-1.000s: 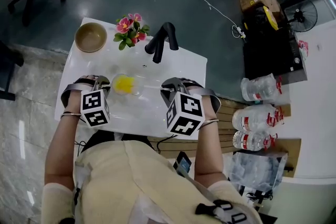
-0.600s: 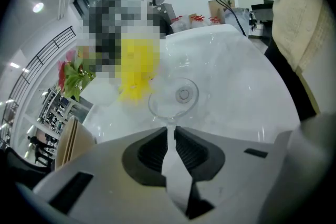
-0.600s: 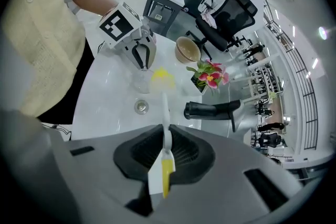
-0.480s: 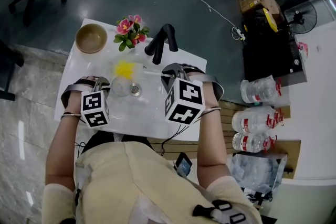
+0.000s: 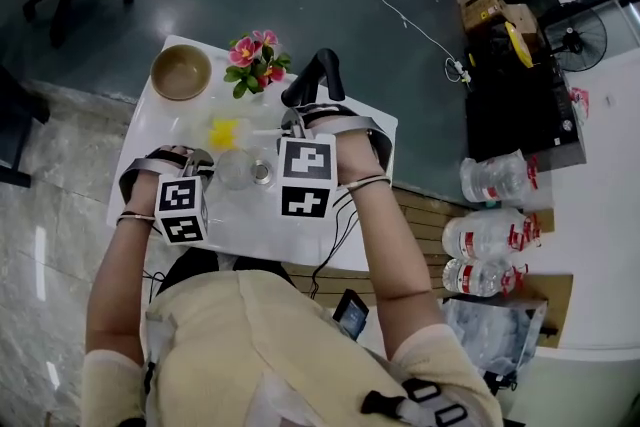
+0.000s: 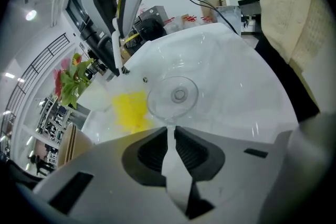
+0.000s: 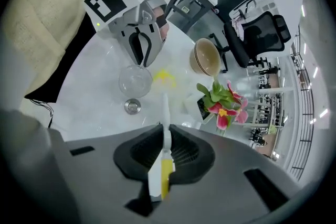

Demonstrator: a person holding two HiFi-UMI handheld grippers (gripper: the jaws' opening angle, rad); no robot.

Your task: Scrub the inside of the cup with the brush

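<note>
A clear glass cup (image 5: 235,167) stands on the white table (image 5: 330,235). My left gripper (image 5: 205,163) is shut on its near rim (image 6: 169,124), and the cup's wall (image 6: 173,97) shows just past the jaws. My right gripper (image 5: 288,127) is shut on the white handle (image 7: 166,113) of a brush. Its yellow head (image 5: 225,131) is outside the cup, low over the table just beyond it. From the right gripper view the brush head (image 7: 164,77) shows right of the cup (image 7: 135,80), and the left gripper (image 7: 140,60) pinches the cup from behind.
A small round metal disc (image 5: 261,173) lies right beside the cup. A tan bowl (image 5: 181,71) sits at the far left corner, pink flowers (image 5: 256,58) next to it, and a black stand (image 5: 312,75) at the far edge. Water bottles (image 5: 490,225) stand off the table's right.
The yellow brush head has come out of the cup and now sits beyond it. My right gripper has swung left over the table and rolled. The left gripper and cup have stayed put.
</note>
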